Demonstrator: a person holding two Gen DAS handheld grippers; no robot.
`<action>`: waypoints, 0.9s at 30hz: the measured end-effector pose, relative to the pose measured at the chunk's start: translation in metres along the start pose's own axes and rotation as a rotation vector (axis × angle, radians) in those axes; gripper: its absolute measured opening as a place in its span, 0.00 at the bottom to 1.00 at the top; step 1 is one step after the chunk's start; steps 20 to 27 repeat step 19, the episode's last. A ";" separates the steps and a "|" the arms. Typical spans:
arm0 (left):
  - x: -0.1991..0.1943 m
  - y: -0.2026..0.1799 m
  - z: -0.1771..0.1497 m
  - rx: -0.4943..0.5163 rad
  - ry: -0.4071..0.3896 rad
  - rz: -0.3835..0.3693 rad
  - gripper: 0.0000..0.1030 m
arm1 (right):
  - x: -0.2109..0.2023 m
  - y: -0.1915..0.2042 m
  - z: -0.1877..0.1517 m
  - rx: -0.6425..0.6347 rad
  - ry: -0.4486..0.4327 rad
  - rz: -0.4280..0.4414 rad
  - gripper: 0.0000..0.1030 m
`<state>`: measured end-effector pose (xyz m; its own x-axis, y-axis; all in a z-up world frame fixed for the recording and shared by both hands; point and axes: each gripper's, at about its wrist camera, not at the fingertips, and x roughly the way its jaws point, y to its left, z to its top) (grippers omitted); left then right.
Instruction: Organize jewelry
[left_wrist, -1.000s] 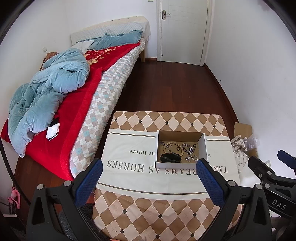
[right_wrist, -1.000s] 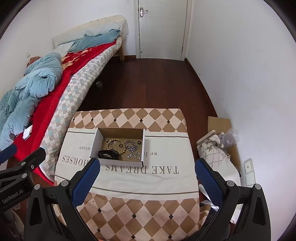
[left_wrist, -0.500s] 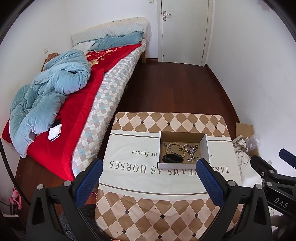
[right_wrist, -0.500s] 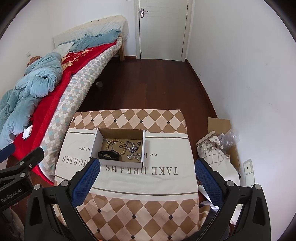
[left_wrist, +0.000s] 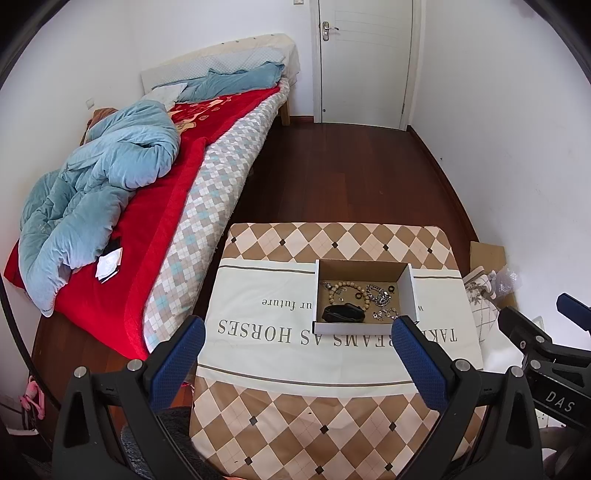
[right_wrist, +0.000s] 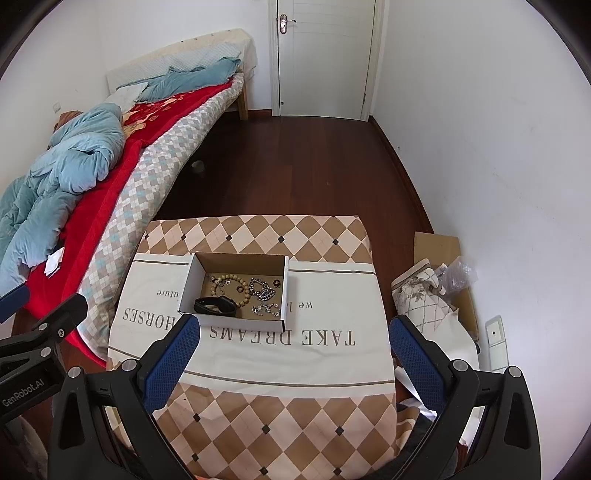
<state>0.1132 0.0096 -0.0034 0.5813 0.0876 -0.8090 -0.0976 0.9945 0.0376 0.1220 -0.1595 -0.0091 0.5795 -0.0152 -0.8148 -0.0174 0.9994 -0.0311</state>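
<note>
Since a second ago the left view has drifted slightly rightward and the cardboard box (left_wrist: 364, 295) sits a little further right in it; the right view is all but unchanged, and nothing in the box has shifted. Item, left claw (left_wrist: 295, 362): released, jaws wide, grasping nothing, held above the near part of the desk (left_wrist: 332, 406). Item, right claw (right_wrist: 293, 360): likewise released and empty, short of the box. Item, the jewelry: all of it lies inside the open box on the desk's cloth, with a wooden bead bracelet (right_wrist: 229, 282) toward the back left, a black wristband (right_wrist: 216, 305) at the near left, a silver chain (right_wrist: 262, 290) right of centre, small silver pieces (right_wrist: 266, 309) near right, and a small dark ring (right_wrist: 276, 283) at the back right. Step in hand, as you may judge it: with every piece boxed and both claws clear, this fits either the approach before sorting or a pull-back after the pieces went in; the views do not settle which. Any pick calls for a steep entry over the box walls and a fine pinch, as the chain and small pieces lie close together. Surroundings: bed (left_wrist: 207, 206) with blue duvet (left_wrist: 96, 184) left, closed door (left_wrist: 365, 62) beyond, bags and cardboard (right_wrist: 439, 288) on the floor right; none of these obstructs you.
</note>
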 end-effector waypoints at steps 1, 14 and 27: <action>0.000 0.000 0.000 0.000 0.000 0.000 1.00 | 0.000 0.000 0.000 0.001 -0.001 0.000 1.00; -0.001 0.000 -0.001 0.001 0.000 -0.003 1.00 | -0.001 -0.002 0.001 0.002 -0.001 -0.002 1.00; -0.002 0.000 -0.001 -0.010 -0.004 -0.010 1.00 | -0.001 -0.003 0.001 -0.001 -0.001 -0.001 1.00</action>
